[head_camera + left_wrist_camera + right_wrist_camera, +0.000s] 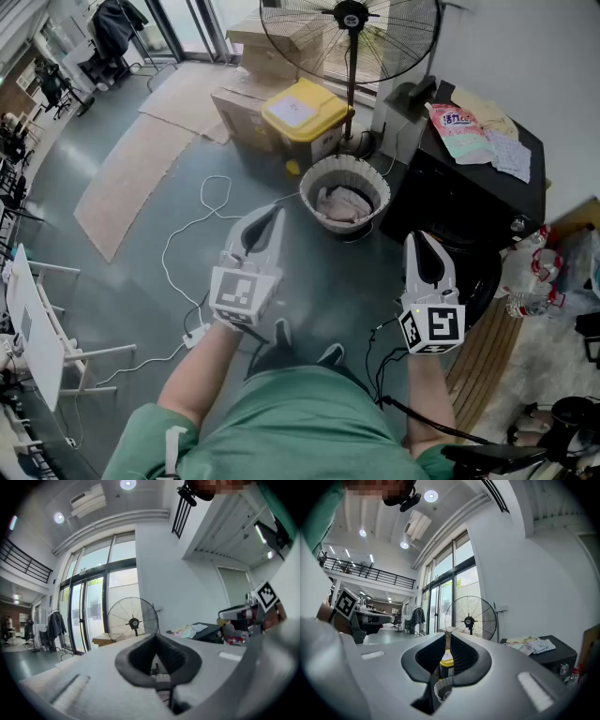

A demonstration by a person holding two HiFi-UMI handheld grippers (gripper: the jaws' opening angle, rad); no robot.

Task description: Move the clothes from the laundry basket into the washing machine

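Note:
A white woven laundry basket [343,192] stands on the grey floor with pale clothes [345,203] inside it. To its right is the black washing machine [469,202]. My left gripper [271,216] is held level, just left of and nearer than the basket, its jaws shut on nothing. My right gripper [420,238] is also level and shut, empty, in front of the machine. In the right gripper view the basket [442,689] shows low through the gap below the closed jaws [447,637]. The left gripper view shows its closed jaws [156,637] with nothing between them.
A large standing fan [350,33] rises behind the basket, with a yellow-lidded bin [302,113] and cardboard boxes [246,101] to its left. Folded cloths [473,128] lie on top of the machine. A white cable [192,246] trails across the floor at left.

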